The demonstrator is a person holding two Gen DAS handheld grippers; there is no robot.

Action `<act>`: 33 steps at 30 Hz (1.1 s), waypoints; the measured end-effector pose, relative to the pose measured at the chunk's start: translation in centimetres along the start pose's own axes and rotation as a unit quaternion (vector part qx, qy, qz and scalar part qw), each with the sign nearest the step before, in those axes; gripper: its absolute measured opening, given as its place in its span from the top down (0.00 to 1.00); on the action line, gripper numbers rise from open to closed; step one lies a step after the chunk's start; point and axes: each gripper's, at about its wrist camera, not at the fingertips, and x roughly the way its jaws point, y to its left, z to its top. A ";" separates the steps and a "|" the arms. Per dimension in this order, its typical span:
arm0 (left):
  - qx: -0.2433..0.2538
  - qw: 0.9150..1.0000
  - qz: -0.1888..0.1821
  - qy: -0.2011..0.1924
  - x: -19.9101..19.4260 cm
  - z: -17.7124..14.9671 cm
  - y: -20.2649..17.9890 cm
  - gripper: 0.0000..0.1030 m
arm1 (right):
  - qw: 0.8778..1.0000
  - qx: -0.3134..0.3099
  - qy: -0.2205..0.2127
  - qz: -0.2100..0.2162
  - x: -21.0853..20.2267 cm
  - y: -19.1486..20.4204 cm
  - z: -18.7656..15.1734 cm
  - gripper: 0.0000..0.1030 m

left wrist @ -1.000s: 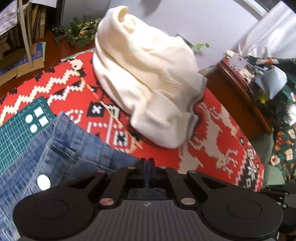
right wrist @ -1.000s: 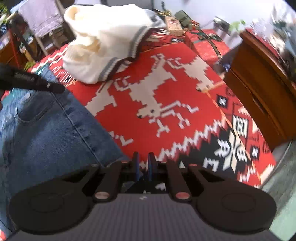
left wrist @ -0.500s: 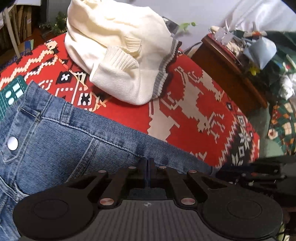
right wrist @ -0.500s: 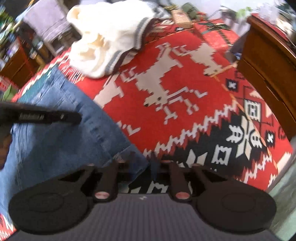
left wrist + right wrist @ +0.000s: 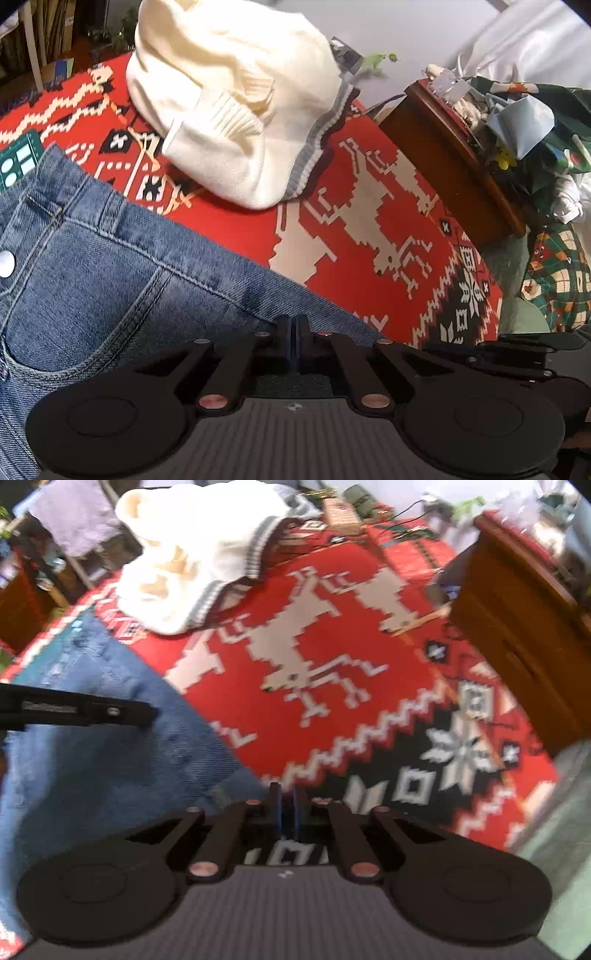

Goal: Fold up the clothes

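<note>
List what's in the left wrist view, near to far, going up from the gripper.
left gripper → jeans → red patterned blanket → cream sweater

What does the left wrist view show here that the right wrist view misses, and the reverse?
Only the left wrist view shows the jeans' metal button and pocket seams, plus a green cutting mat. Only the right wrist view shows the snowflake pattern in full and a lilac cloth hung behind. Both show the jeans, the cream sweater, the red patterned blanket and the wooden cabinet.
</note>
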 end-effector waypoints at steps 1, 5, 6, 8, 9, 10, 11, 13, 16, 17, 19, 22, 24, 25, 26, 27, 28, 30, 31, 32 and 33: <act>-0.002 1.000 0.002 -0.005 -0.2 0.1 0.0 0.98 | 1.000 0.006 -0.005 -0.003 -0.2 0.0 0.2 0.94; -0.009 0.999 0.014 -0.029 -1.4 1.1 0.5 0.98 | 0.999 0.024 -0.025 0.019 -0.6 1.0 1.4 0.94; -0.003 0.999 0.022 -0.033 -1.6 1.6 0.7 0.98 | 0.999 0.017 -0.030 0.029 -0.4 1.6 1.9 0.94; 0.010 0.998 0.039 -0.039 -1.7 2.4 1.3 0.98 | 0.998 0.009 -0.041 0.051 0.1 3.1 3.1 0.94; 0.014 0.998 0.047 -0.041 -1.8 2.8 1.7 0.98 | 0.997 0.007 -0.047 0.063 0.4 3.9 3.8 0.94; 0.015 0.998 0.052 -0.042 -1.8 3.1 2.1 0.98 | 0.996 0.005 -0.051 0.073 0.7 4.7 4.4 0.94; 0.017 0.997 0.056 -0.042 -1.8 3.3 2.4 0.98 | 0.995 0.002 -0.054 0.080 1.2 5.6 5.0 0.94; 0.021 0.997 0.065 -0.044 -1.8 3.7 3.1 0.98 | 0.994 -0.002 -0.059 0.093 2.3 7.3 6.2 0.94; 0.026 0.996 0.078 -0.046 -1.8 4.4 4.1 0.98 | 0.992 0.007 -0.059 0.111 3.7 9.5 7.5 0.94; 0.028 0.995 0.082 -0.046 -1.7 4.5 4.4 0.98 | 0.992 0.007 -0.059 0.114 4.1 10.1 7.7 0.94; 0.031 0.995 0.086 -0.045 -1.5 4.6 4.7 0.98 | 0.992 0.008 -0.056 0.113 4.9 11.1 8.1 0.94; 0.021 0.995 0.088 -0.042 -1.1 4.7 5.6 0.98 | 0.993 0.013 -0.049 0.105 6.2 11.9 8.2 0.95; 0.017 0.995 0.087 -0.041 -0.8 4.6 6.1 0.98 | 0.994 0.014 -0.050 0.100 6.5 11.8 8.0 0.97; 0.015 0.995 0.086 -0.042 -0.6 4.6 6.2 0.98 | 0.994 0.010 -0.051 0.096 6.4 11.8 7.8 0.97; 0.016 0.995 0.084 -0.045 -0.6 4.6 6.3 0.98 | 0.994 0.008 -0.052 0.092 6.2 11.7 7.6 0.98; 0.016 0.995 0.082 -0.048 -0.5 4.7 6.3 0.98 | 0.995 0.011 -0.050 0.088 6.1 11.4 7.4 0.98; 0.016 0.995 0.080 -0.049 -0.4 4.7 6.3 0.98 | 0.995 0.015 -0.049 0.085 5.9 11.1 7.2 0.98; 0.015 0.996 0.077 -0.052 -0.3 4.8 6.4 0.98 | 0.996 0.024 -0.046 0.078 5.6 10.3 6.7 0.98; 0.014 0.996 0.076 -0.053 -0.3 4.9 6.4 0.98 | 0.996 0.029 -0.044 0.072 5.4 9.8 6.4 0.98; 0.014 0.996 0.075 -0.054 -0.3 4.9 6.4 0.98 | 0.996 0.032 -0.042 0.066 5.1 9.4 6.0 0.98; 0.014 0.996 0.074 -0.054 -0.3 4.9 6.4 0.98 | 0.997 0.035 -0.040 0.060 4.9 8.9 5.6 0.98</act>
